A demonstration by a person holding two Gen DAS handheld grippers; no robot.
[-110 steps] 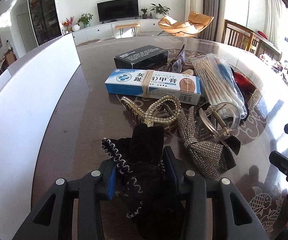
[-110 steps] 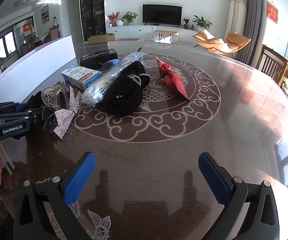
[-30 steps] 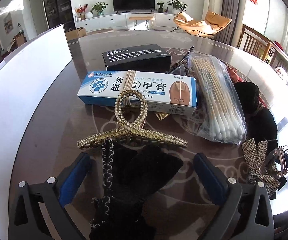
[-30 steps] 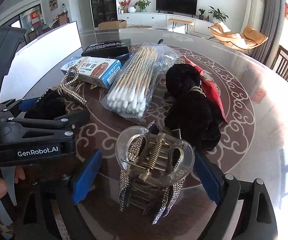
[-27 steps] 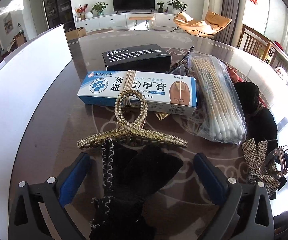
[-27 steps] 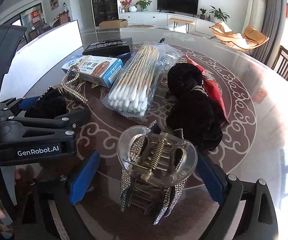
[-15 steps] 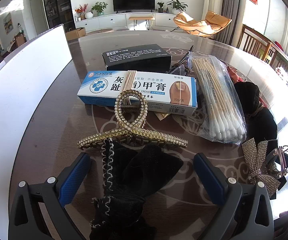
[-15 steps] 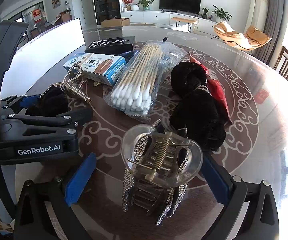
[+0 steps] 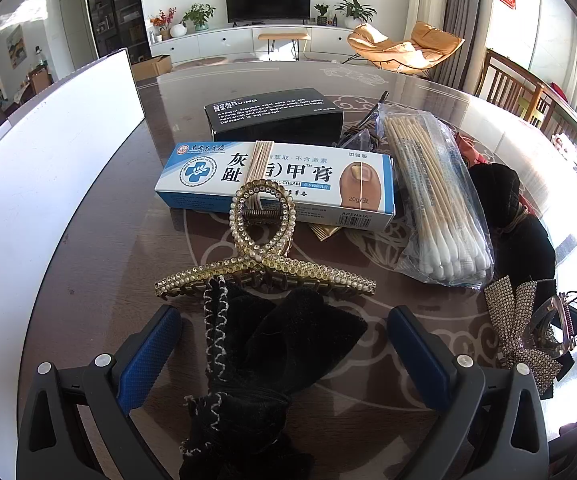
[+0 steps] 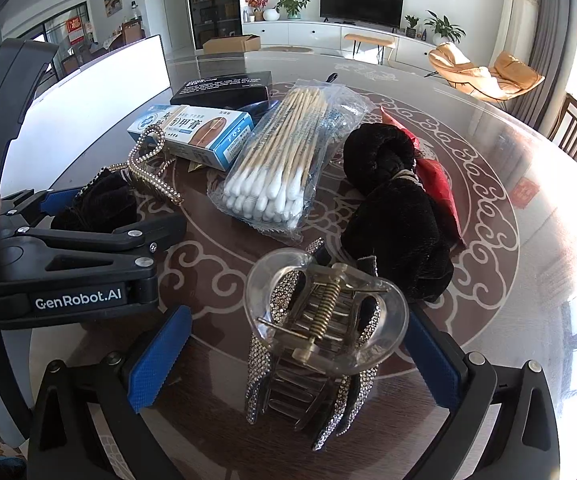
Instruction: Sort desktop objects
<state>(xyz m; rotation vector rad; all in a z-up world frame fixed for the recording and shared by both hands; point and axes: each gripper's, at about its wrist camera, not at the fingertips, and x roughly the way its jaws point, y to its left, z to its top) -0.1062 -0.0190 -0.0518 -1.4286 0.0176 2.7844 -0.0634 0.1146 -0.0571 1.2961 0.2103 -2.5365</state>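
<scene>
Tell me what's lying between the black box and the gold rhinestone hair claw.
The blue-and-white cream box lies between the black box and the gold hair claw, with the claw's loop overlapping its near edge; the left wrist view shows it best.

A black bow [image 9: 264, 344] lay flat against a gold claw clip [image 9: 262, 256]; a clear clip [image 10: 324, 320] stood atop a rhinestone bow [image 9: 518, 332], beside swabs [image 10: 284, 160].
</scene>
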